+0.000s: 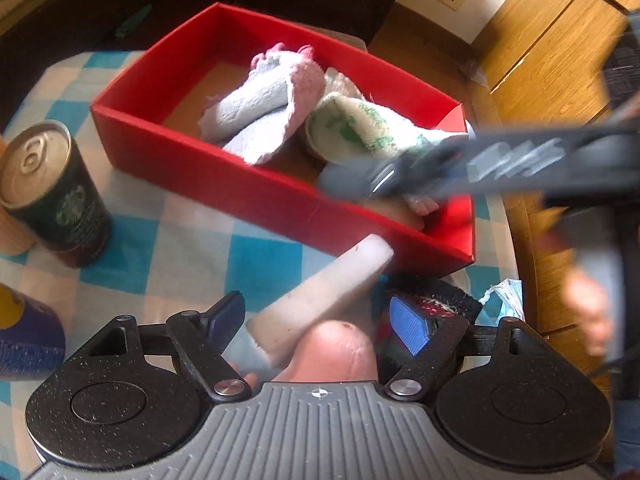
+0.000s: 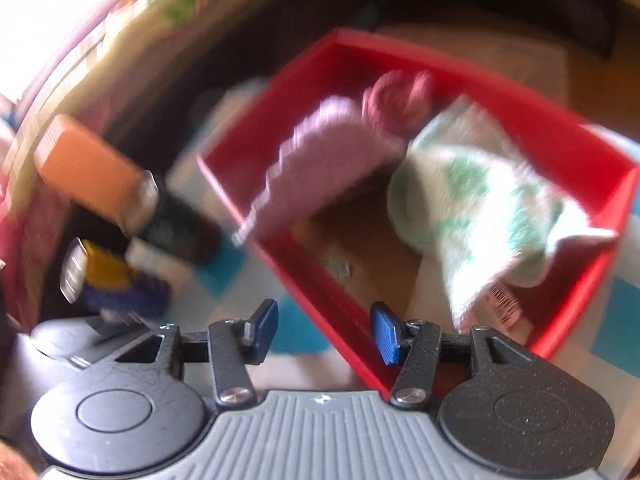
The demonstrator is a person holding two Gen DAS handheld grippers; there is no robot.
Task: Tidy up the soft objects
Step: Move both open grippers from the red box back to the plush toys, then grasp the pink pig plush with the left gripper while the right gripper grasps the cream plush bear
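Rolled towels fill the red box point(image 1: 240, 196) in the left wrist view, a pale lilac-and-pink one point(image 1: 264, 108) at frame centre beside a white, green-patterned one point(image 1: 360, 128), all lying above and beyond the left gripper point(image 1: 320, 316), whose jaws stand released and wide on the checked counter point(image 1: 192, 240). Seen from the right wrist, blurred, the same lilac towel point(image 2: 328, 160) and green-patterned towel point(image 2: 480, 200) lie in the box point(image 2: 520, 104) above the right gripper point(image 2: 324, 328), its jaws partly released with nothing between them.
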